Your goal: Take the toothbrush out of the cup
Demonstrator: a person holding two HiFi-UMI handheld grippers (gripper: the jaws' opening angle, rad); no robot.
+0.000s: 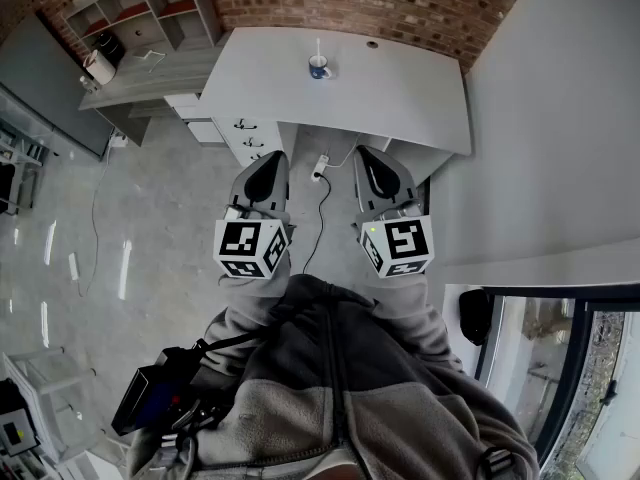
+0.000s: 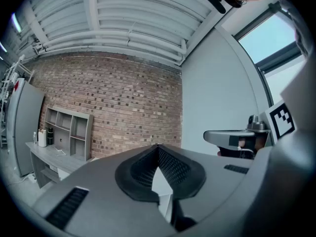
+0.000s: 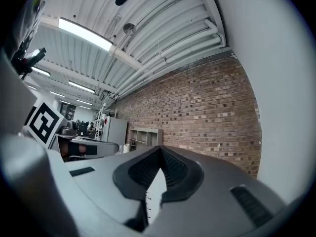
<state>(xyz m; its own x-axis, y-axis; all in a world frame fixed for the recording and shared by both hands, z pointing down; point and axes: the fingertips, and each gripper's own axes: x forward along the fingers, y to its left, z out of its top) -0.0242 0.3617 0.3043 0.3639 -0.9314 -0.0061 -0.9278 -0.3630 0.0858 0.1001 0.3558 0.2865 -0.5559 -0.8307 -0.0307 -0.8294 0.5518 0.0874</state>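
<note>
- Our left gripper (image 1: 267, 160) is held low in front of us, jaws closed tip to tip on nothing, because we stand well short of the desk (image 1: 400, 93).
- The toothbrush (image 1: 319, 48) stands upright in the blue cup (image 1: 319, 68) near the desk's far edge, well apart from both grippers.
- Our right gripper (image 1: 373, 158) matches it, with jaws together and empty. We judge the approach not yet begun.

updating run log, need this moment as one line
stage: pre-reach | left gripper: shut, empty | right gripper: shut, empty | toothbrush: in cup on table
</note>
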